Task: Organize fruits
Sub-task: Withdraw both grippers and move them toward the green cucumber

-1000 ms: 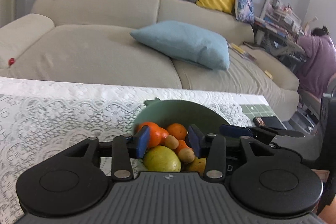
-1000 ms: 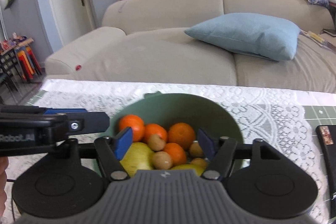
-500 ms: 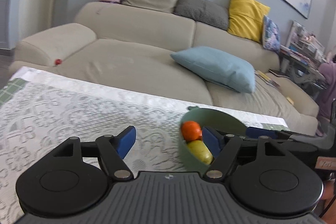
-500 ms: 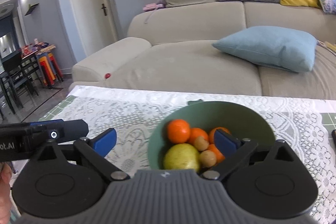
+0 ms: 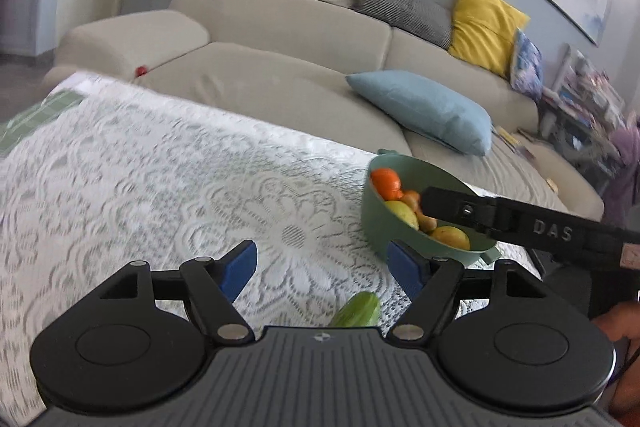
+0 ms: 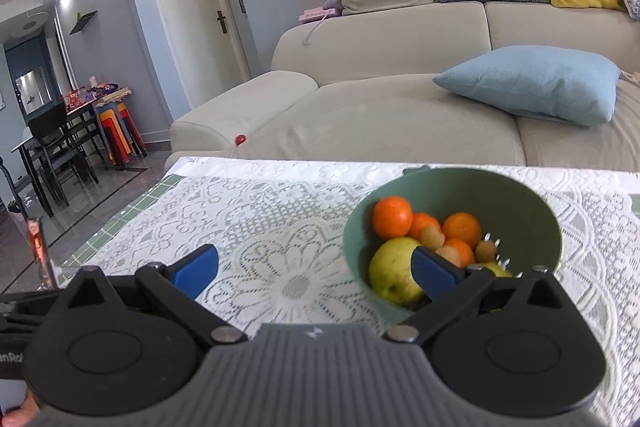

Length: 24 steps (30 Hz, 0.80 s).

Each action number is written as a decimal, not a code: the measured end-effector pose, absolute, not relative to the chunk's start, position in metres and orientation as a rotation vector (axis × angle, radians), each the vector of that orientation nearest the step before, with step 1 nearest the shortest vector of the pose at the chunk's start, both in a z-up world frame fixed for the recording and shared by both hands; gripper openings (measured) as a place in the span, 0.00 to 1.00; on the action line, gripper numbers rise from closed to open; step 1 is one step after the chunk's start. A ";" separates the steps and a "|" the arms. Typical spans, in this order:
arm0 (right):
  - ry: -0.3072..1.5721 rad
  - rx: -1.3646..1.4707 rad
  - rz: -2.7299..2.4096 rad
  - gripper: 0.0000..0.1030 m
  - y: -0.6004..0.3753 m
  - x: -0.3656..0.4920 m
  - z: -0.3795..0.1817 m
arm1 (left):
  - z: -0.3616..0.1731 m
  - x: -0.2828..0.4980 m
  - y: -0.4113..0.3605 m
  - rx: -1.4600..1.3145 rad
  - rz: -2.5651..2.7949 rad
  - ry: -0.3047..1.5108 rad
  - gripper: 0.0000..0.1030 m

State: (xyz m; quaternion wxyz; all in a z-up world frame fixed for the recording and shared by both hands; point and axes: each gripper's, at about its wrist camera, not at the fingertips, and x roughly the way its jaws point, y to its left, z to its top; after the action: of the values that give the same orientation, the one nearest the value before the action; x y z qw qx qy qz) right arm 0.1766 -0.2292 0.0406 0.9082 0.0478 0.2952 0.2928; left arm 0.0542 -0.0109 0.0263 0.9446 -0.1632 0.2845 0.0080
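Fruits fill the green bowl (image 6: pixel 452 195): oranges (image 6: pixel 393 218), a yellow-green apple (image 6: pixel 394 269) and small brown ones. The right gripper (image 6: pixel 316 267) stands wide apart, having just been opening, with nothing between the jaws; the bowl sits ahead and to its right. The left gripper (image 5: pixel 322 261), also just opened and empty, has a green fruit (image 5: pixel 358 309) close below it on the bench (image 5: pixel 140 167). Apple looks firm, smooth, rather heavy; I would take it across the widest part, gently to avoid bruising

Left gripper (image 5: pixel 322 267) and right gripper (image 6: pixel 316 273), both freshly spread wide, empty.
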 end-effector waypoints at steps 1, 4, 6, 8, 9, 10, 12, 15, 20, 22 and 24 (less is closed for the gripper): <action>0.610 0.102 0.604 0.96 -0.229 0.173 0.038 | 0.023 0.050 -0.009 -0.351 0.029 0.580 0.84; 0.638 0.119 0.615 0.96 -0.228 0.166 0.029 | 0.013 0.040 -0.004 -0.376 0.038 0.599 0.84; 0.661 0.124 0.623 0.96 -0.227 0.162 0.021 | 0.007 0.034 -0.003 -0.375 0.027 0.618 0.84; 0.683 0.131 0.621 0.96 -0.227 0.157 0.012 | 0.002 0.029 -0.004 -0.355 0.017 0.638 0.84; 0.696 0.134 0.618 0.96 -0.228 0.155 0.008 | -0.002 0.026 -0.006 -0.343 0.014 0.649 0.84; 0.711 0.139 0.611 0.96 -0.229 0.154 0.003 | -0.005 0.023 -0.007 -0.333 0.015 0.658 0.84; 0.752 0.168 0.599 0.96 -0.232 0.155 -0.006 | -0.012 0.018 -0.010 -0.311 0.017 0.672 0.84; 0.806 0.240 0.606 0.96 -0.236 0.159 -0.014 | -0.020 0.011 -0.018 -0.252 0.004 0.686 0.84; 0.844 0.267 0.594 0.94 -0.236 0.162 -0.023 | -0.031 0.005 -0.032 -0.138 0.008 0.691 0.84; 0.864 0.282 0.601 0.91 -0.236 0.164 -0.026 | -0.035 0.005 -0.036 -0.107 0.004 0.692 0.84; 0.887 0.301 0.612 0.89 -0.236 0.166 -0.030 | -0.039 0.005 -0.039 -0.087 -0.004 0.702 0.83</action>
State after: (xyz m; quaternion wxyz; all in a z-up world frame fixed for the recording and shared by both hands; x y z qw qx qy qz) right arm 0.1655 -0.2359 -0.0305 0.8476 0.1427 0.4206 0.2904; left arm 0.0053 -0.0388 -0.0386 0.9381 -0.0428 0.3437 -0.0019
